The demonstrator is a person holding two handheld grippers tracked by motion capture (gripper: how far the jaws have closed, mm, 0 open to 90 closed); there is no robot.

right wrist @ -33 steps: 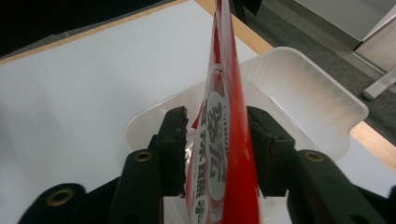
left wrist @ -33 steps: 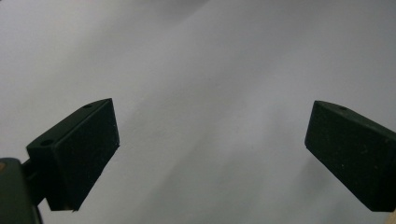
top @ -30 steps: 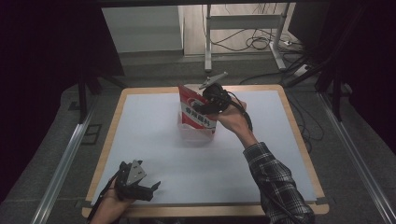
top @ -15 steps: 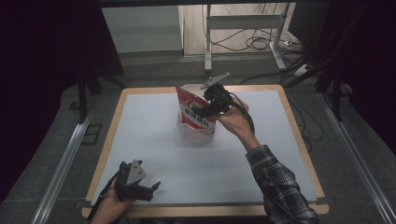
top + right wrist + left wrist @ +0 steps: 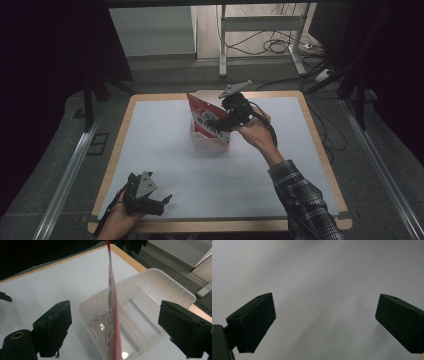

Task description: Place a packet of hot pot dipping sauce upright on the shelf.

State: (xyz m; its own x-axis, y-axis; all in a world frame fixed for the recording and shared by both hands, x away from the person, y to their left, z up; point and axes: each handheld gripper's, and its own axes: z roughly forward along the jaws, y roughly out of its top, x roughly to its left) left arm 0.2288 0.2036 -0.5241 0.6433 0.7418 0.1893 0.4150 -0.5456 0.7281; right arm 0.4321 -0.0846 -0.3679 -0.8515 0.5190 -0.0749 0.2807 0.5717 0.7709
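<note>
Tool [image 5: 115, 332] newly agape astride packet [image 5: 113, 315]

dim room; grey floor [image 5: 60, 150]; cables [image 5: 272, 45]

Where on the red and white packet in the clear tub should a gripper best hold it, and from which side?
Probably its top edge, from above. The packet stands on edge in the clear tub, whose walls block its lower part. The right gripper, jaws just opened, already straddles both flat faces.

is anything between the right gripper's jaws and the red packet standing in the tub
Nothing visible. The right gripper has just been opening; the packet stands edge-on between its jaws, untouched by either, its lower end inside the clear tub.
</note>
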